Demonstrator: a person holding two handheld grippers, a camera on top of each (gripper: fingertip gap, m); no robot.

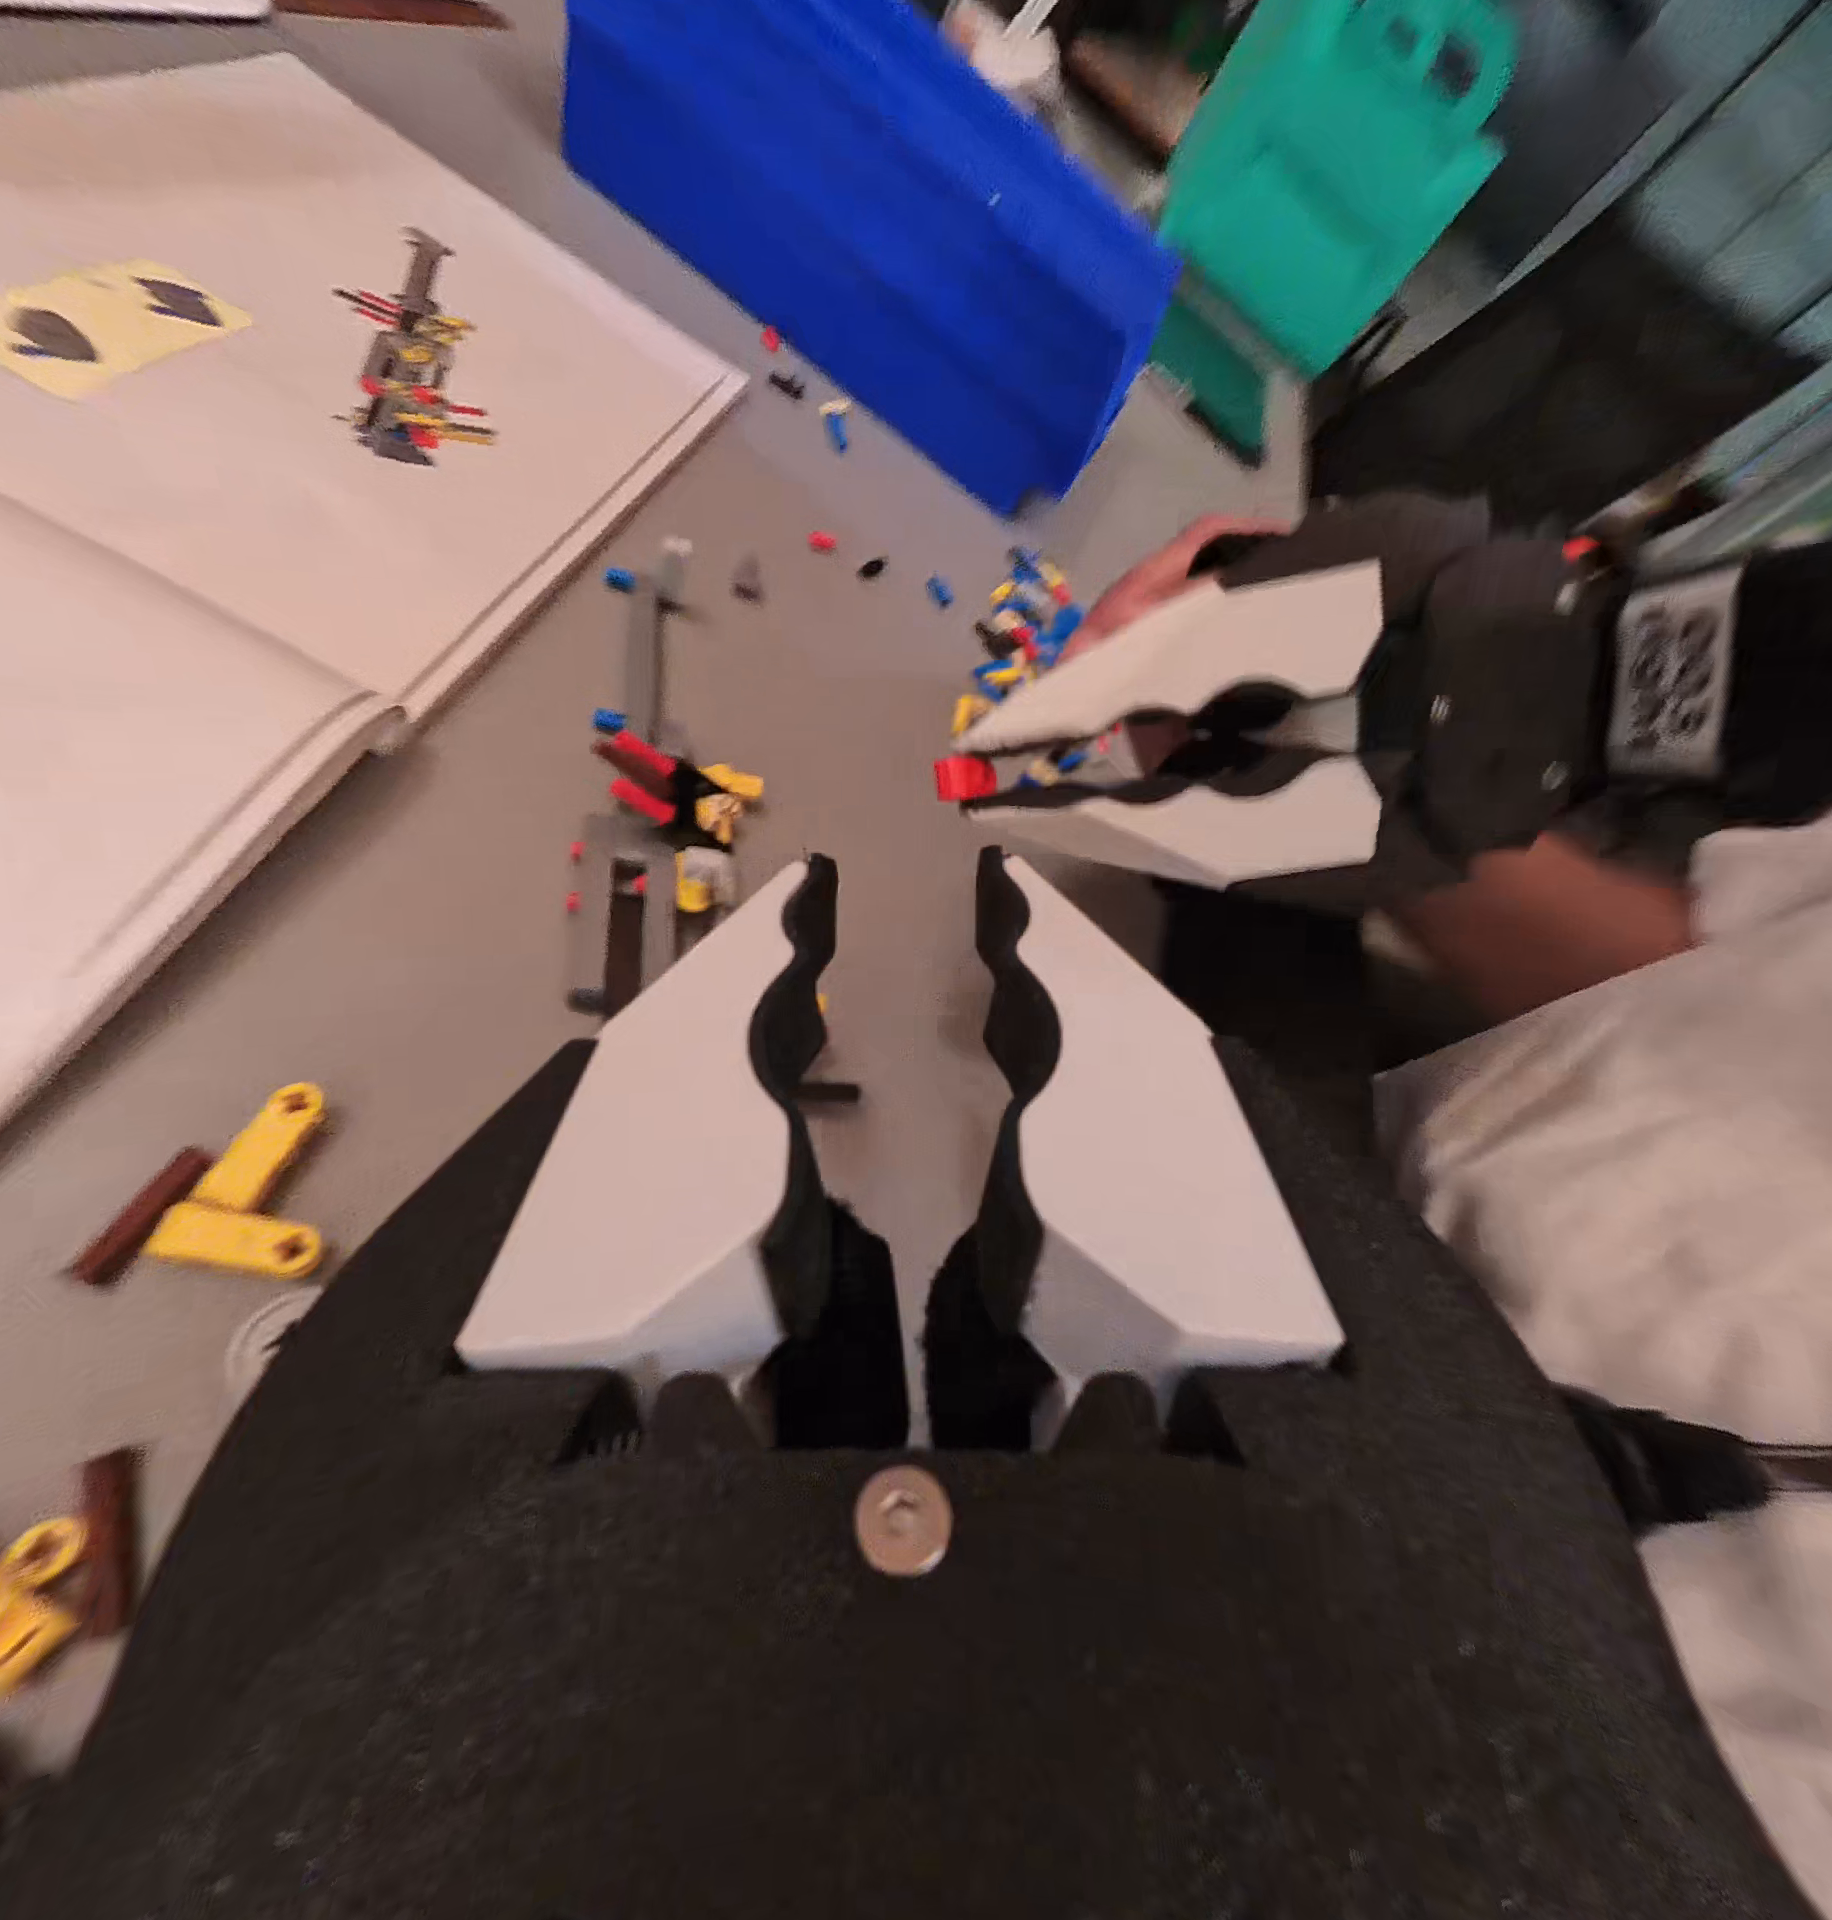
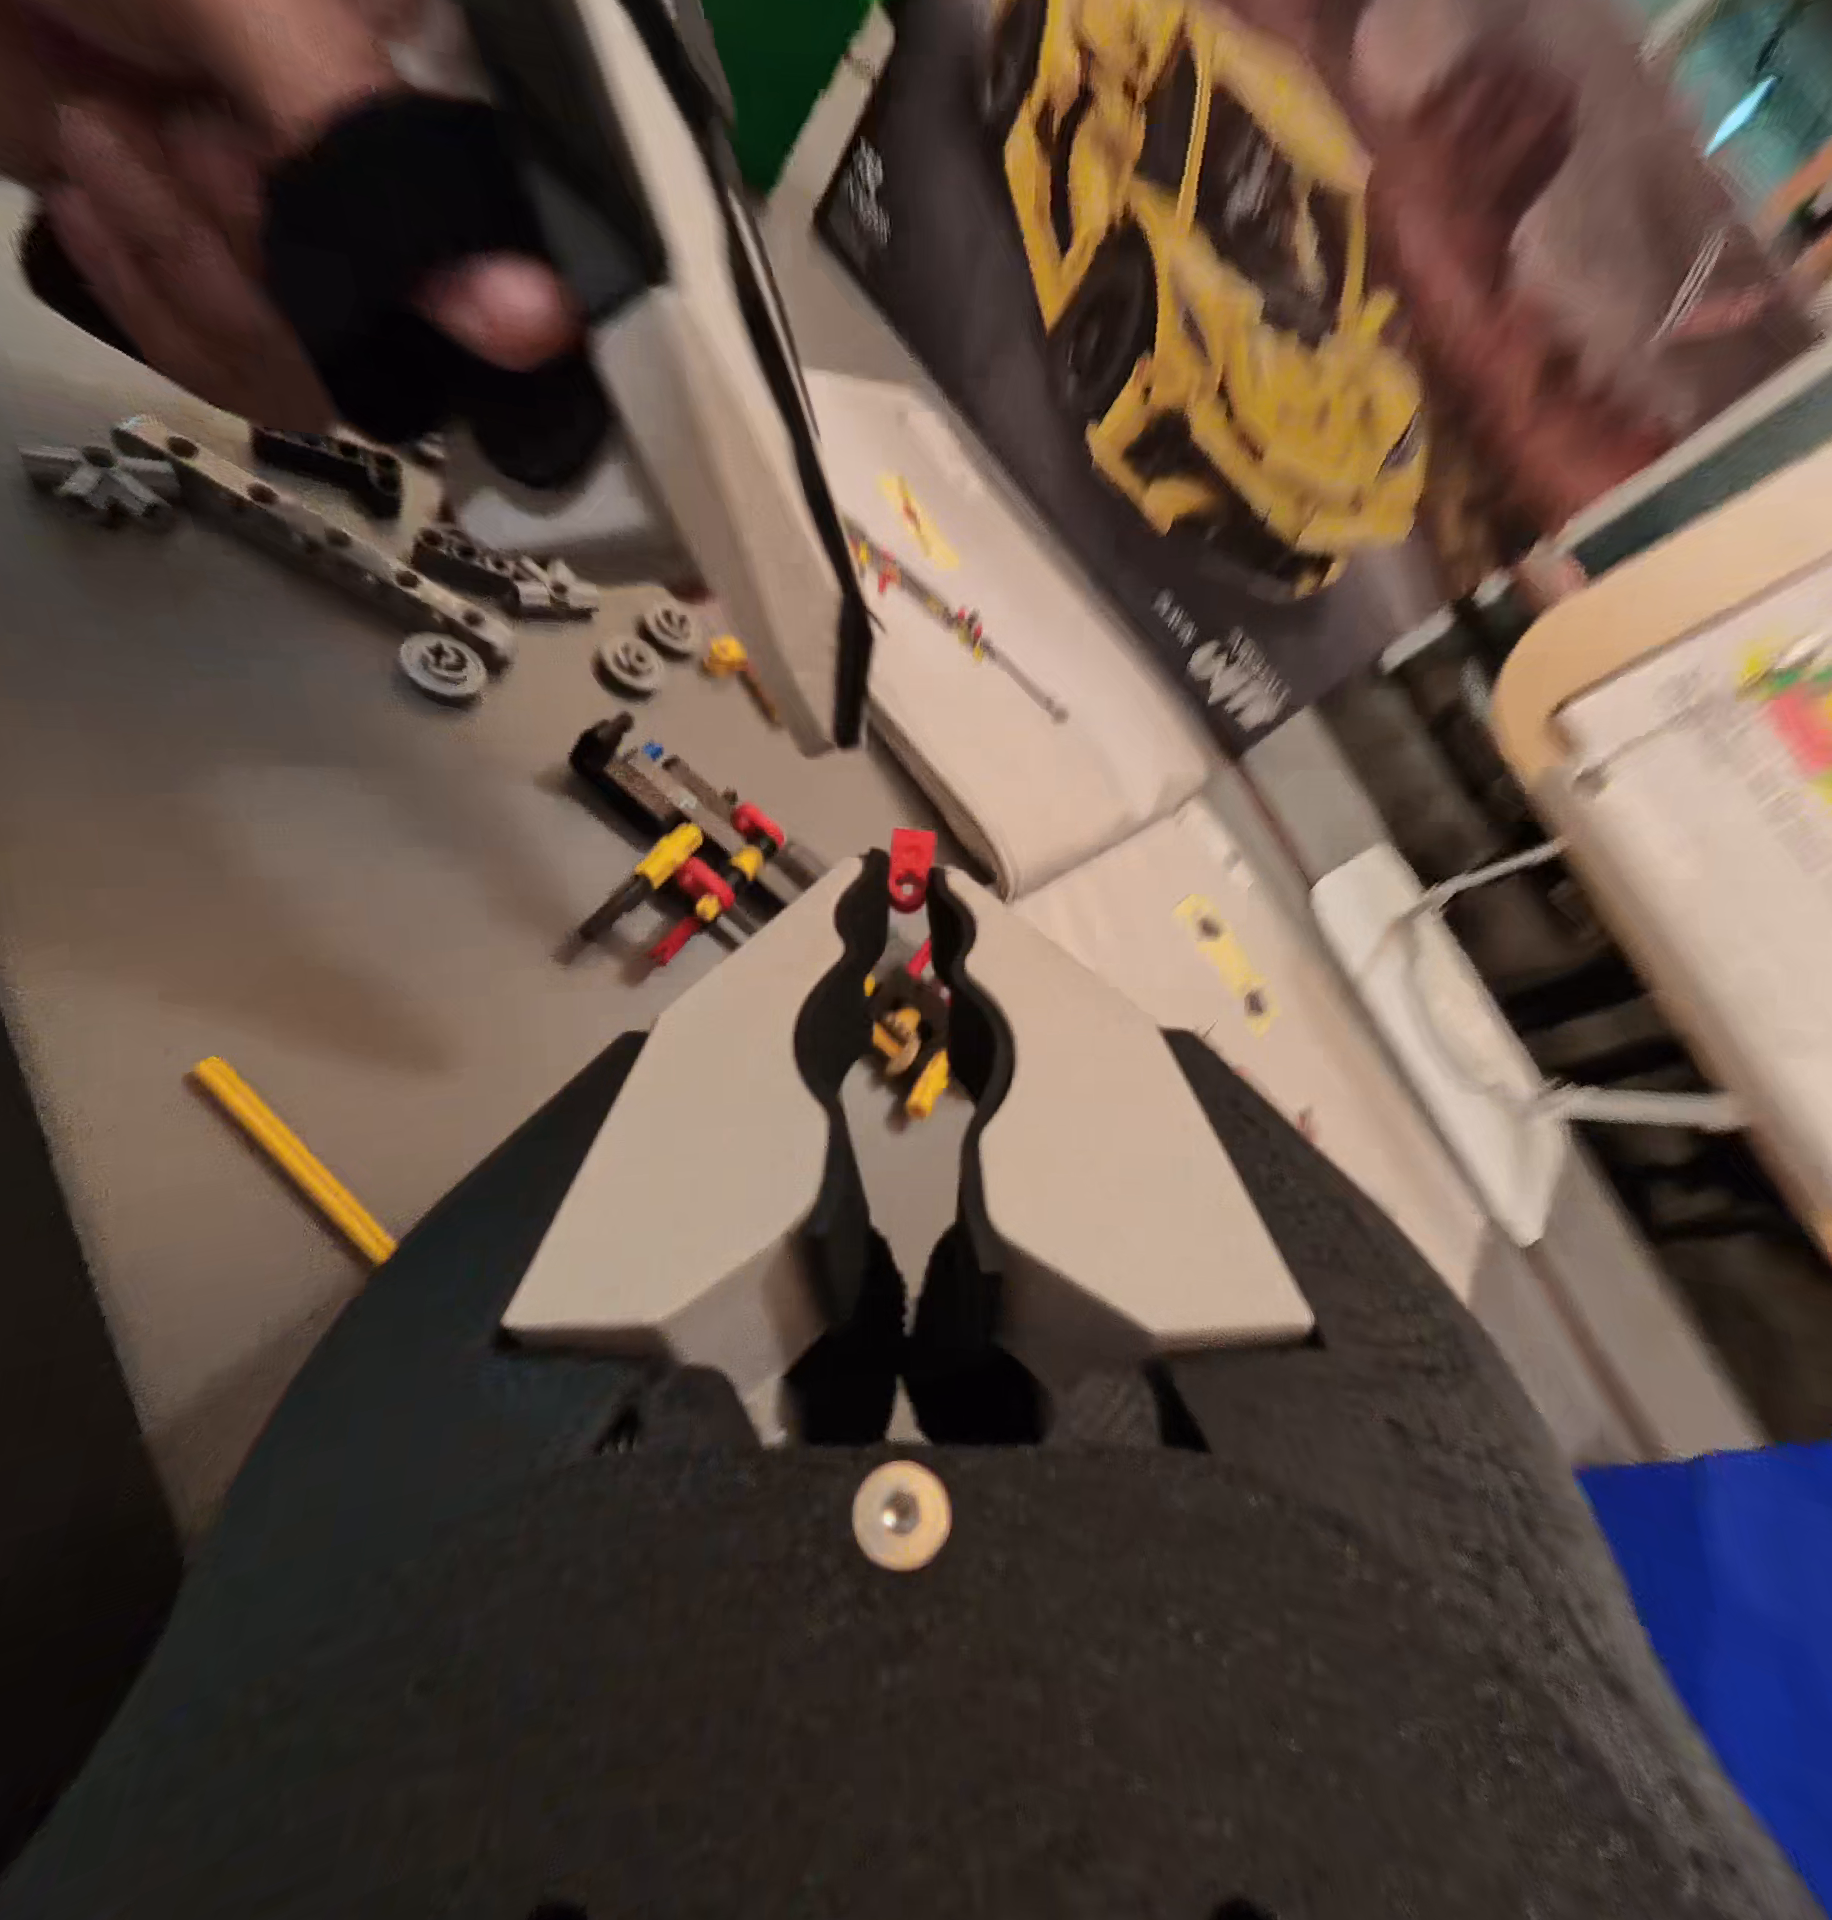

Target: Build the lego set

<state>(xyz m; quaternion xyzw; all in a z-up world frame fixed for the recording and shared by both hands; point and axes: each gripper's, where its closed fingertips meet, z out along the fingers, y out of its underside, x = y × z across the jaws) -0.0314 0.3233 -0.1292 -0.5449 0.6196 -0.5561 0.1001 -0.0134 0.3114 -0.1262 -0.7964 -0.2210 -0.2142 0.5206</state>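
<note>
My right tongs (image 2: 907, 878) are pinched on a small red lego piece (image 2: 909, 868), held at the very tips with most of it poking out past them; from the left wrist view I see the same red piece (image 1: 964, 777) jutting from those tongs (image 1: 969, 781), which come in from the right, above the counter (image 1: 455, 987). My left tongs (image 1: 904, 868) are spread apart with nothing between the fingers, hovering over the grey counter. Just ahead and left of them lies the partly built assembly (image 1: 663, 831), a grey frame with red, yellow and black parts, flat on the counter. Beyond it a scatter of small blue, red and black pieces leads to a denser pile of loose pieces (image 1: 1021, 634) next to the right tongs. The open instruction booklet (image 1: 299, 488) lies to the left, and a blue bin (image 1: 870, 239) stands behind the scatter with a green container (image 1: 1317, 197) beside it. Near the left tongs' base sit yellow connector pieces on a brown axle (image 1: 216, 1195). In the right wrist view I also see a yellow axle (image 2: 288, 1158) lying alone on the counter, grey beams and gears (image 2: 372, 561) farther off, and the set's box (image 2: 1255, 343), blurred, propped up behind the booklet.
</note>
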